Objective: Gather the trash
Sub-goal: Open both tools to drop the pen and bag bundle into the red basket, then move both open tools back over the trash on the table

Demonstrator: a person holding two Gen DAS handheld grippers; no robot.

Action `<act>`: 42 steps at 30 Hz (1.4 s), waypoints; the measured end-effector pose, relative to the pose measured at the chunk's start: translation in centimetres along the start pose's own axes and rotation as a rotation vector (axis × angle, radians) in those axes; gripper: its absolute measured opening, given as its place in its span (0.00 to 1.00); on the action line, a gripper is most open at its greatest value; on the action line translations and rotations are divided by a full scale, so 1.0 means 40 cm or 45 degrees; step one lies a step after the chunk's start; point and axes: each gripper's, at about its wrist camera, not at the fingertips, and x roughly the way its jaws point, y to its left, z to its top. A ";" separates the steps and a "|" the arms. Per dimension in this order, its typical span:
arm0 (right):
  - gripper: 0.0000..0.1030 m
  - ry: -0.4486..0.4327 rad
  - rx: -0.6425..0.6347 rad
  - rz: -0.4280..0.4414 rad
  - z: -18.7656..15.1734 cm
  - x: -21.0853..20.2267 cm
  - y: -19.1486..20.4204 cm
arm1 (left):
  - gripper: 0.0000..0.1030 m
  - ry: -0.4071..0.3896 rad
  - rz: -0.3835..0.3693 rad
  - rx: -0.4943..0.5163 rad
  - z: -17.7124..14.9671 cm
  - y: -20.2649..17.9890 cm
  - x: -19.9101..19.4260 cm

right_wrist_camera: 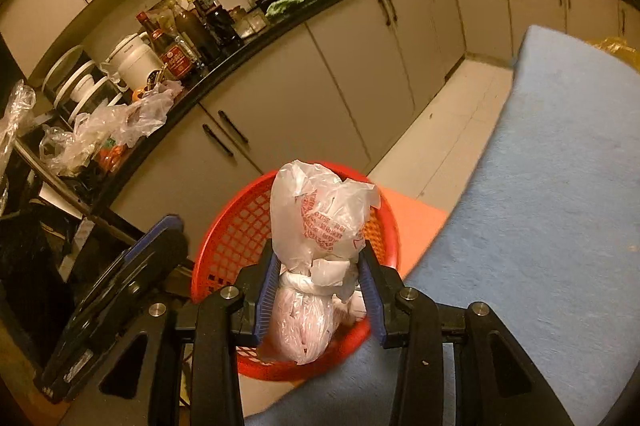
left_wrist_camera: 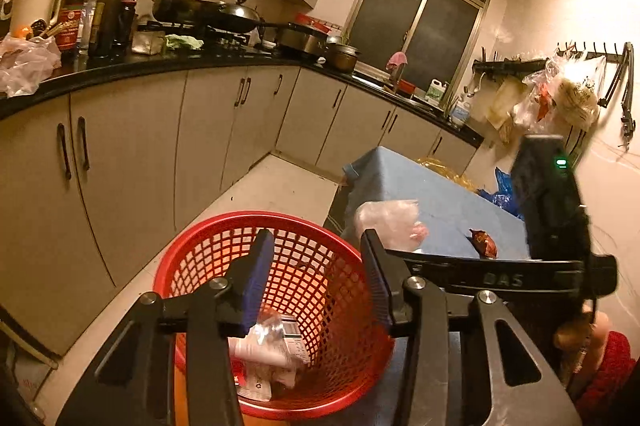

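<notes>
A red mesh basket [left_wrist_camera: 320, 238] stands on the floor by the blue-covered table [left_wrist_camera: 432, 194]; it holds crumpled wrappers [left_wrist_camera: 272, 350]. My left gripper [left_wrist_camera: 316, 274] is open and empty above the basket. My right gripper [right_wrist_camera: 318, 298] is shut on a knotted white plastic bag [right_wrist_camera: 320, 222] with red print and holds it over the basket's [right_wrist_camera: 224, 246] rim. The bag [left_wrist_camera: 390, 222] and the right gripper's body also show in the left wrist view. A small brown wrapper [left_wrist_camera: 484, 244] lies on the table.
Cream cabinets under a black countertop [left_wrist_camera: 168, 64] run along the left and back, with bottles, pans and plastic bags on top. An orange sheet [right_wrist_camera: 416, 222] lies beside the basket. Tiled floor [left_wrist_camera: 280, 186] runs between cabinets and table.
</notes>
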 end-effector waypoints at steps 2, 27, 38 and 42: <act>0.56 -0.010 0.004 -0.002 0.000 -0.001 0.005 | 0.42 -0.014 0.007 0.002 0.001 -0.001 -0.016; 0.58 -0.354 0.042 -0.268 -0.311 -0.497 -0.182 | 0.70 -0.006 -0.167 0.217 -0.083 -0.384 -0.074; 0.59 -0.525 0.370 -0.485 -0.494 -0.735 -0.409 | 0.70 0.167 -0.339 0.402 -0.223 -0.642 -0.011; 0.59 -0.587 0.391 -0.660 -0.548 -0.794 -0.415 | 0.70 0.209 -0.381 0.466 -0.270 -0.715 -0.011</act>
